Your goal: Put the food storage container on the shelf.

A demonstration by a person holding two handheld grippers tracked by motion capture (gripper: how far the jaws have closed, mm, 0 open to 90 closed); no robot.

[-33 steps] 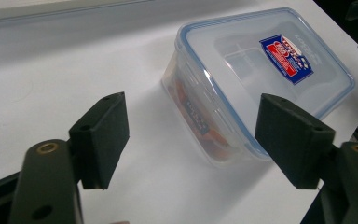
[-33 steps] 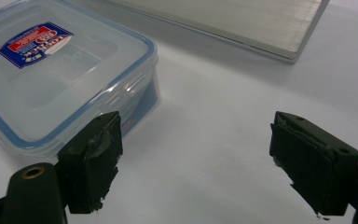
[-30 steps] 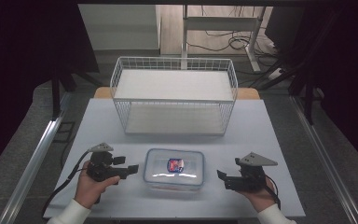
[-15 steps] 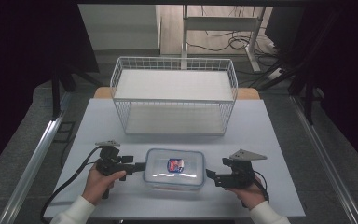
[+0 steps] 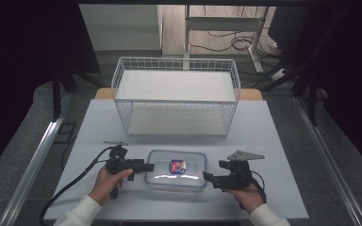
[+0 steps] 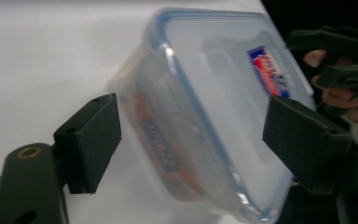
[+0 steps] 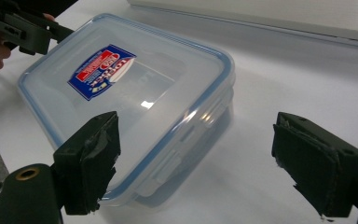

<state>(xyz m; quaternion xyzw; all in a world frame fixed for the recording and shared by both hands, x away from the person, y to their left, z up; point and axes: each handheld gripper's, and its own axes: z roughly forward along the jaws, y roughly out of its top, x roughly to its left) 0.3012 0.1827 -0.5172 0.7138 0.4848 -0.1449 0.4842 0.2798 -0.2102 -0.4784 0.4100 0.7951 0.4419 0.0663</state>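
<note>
A clear plastic food container (image 5: 176, 169) with a blue-rimmed lid and a red and blue label lies flat on the white table, near the front edge. My left gripper (image 5: 147, 165) is at its left end, open, with the container's end (image 6: 186, 126) between the spread jaws. My right gripper (image 5: 207, 177) is at the container's right end, also open. In the right gripper view the container (image 7: 135, 93) lies ahead and to the left, with one corner reaching in between the jaws. Neither gripper clamps it.
A white wire basket (image 5: 176, 96) with a white floor stands behind the container at the table's middle back. Cables trail from both grippers toward the front edge. A metal rail (image 5: 37, 160) runs along the table's left side.
Both grippers have moved inward toward the container, from apart at either side to right at its two ends. The container has not moved.
</note>
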